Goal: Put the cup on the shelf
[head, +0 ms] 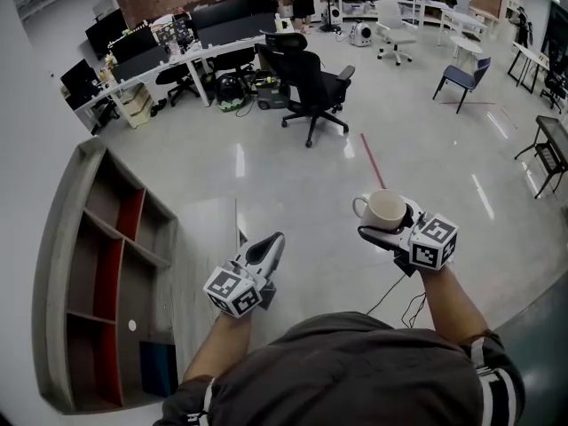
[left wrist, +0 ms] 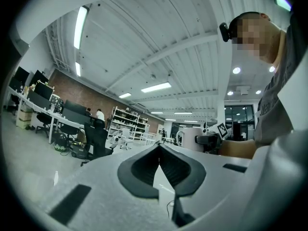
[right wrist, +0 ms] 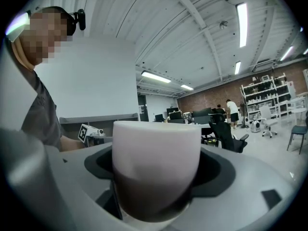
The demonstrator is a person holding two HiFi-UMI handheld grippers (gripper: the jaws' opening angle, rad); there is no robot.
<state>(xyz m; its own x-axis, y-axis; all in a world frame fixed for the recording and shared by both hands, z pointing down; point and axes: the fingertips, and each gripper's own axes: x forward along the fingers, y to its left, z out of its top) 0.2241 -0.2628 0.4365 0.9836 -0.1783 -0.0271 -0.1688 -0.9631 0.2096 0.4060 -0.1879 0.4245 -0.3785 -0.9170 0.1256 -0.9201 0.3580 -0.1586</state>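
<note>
A white cup (head: 383, 209) with a handle on its left sits upright in my right gripper (head: 390, 224), whose jaws are shut on its body. In the right gripper view the cup (right wrist: 156, 162) fills the middle between the jaws. My left gripper (head: 268, 248) is held at the same height to the left, its jaws shut together with nothing in them (left wrist: 159, 163). The grey shelf unit (head: 98, 273) with red back panels lies at the left of the head view, away from both grippers. The cup (left wrist: 195, 138) also shows small at the right of the left gripper view.
A black office chair (head: 315, 91) stands ahead on the glossy floor. Desks with monitors (head: 151, 56) run along the back left. A blue chair (head: 461, 78) and a small dark table (head: 550, 145) are at the right. A red line (head: 373, 160) marks the floor.
</note>
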